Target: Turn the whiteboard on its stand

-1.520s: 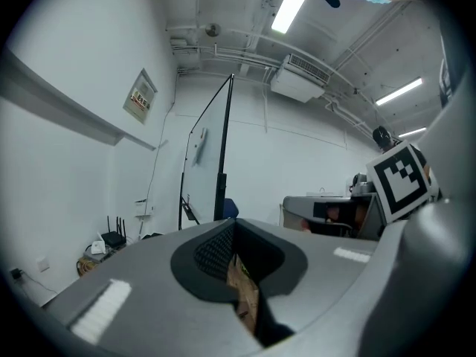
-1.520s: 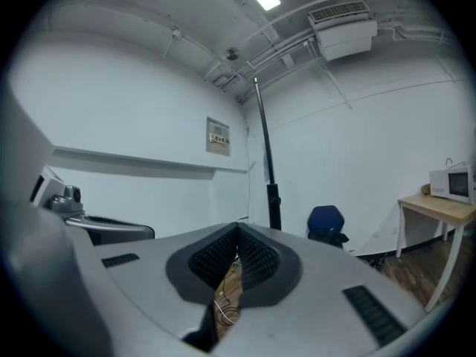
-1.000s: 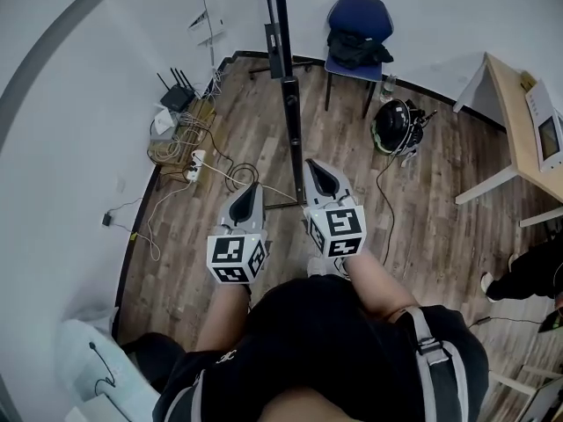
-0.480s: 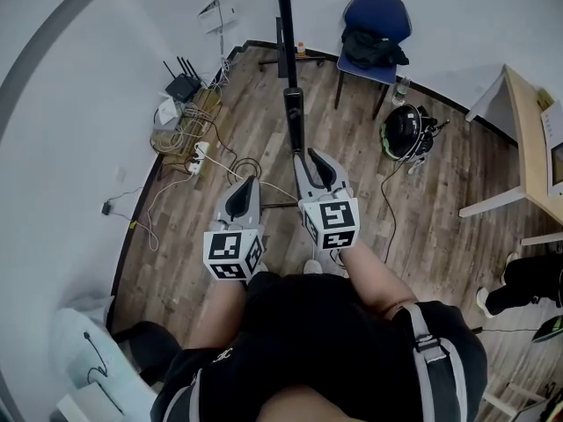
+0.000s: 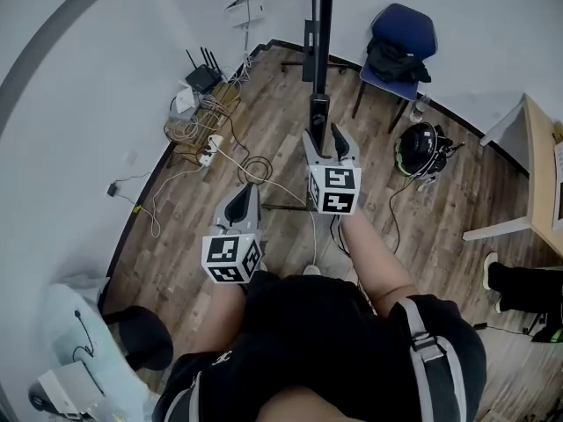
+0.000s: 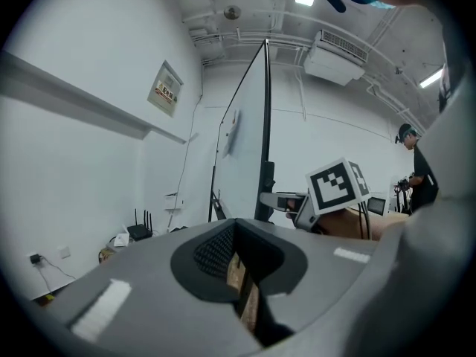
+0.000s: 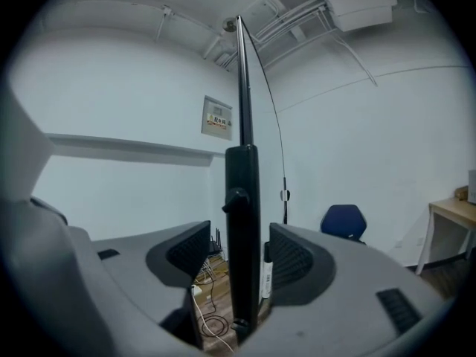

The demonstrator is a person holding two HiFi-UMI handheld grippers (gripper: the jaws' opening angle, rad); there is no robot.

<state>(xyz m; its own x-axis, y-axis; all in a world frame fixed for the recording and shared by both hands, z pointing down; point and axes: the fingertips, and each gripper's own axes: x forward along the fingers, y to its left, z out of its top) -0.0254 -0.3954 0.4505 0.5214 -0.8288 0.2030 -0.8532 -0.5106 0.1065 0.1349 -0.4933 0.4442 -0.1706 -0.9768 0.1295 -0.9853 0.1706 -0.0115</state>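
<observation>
Right gripper view shows the right gripper (image 7: 242, 262), jaws just opened wide, straddling but not pinching the stand's dark upright (image 7: 242, 199) below the edge-on whiteboard (image 7: 241, 80), left gripper (image 6: 239, 266) closed and empty: the grasp step, I'd judge, needing a firm clamp before swinging.

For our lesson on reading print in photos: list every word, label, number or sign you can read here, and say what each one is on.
No text here can be read.
On the wall notice: reddish print, too blurred to read.
On the marker cubes: black-and-white square patterns only, no letters or numbers.
On the white tube behind the stand post: dark print, too small to read.
</observation>
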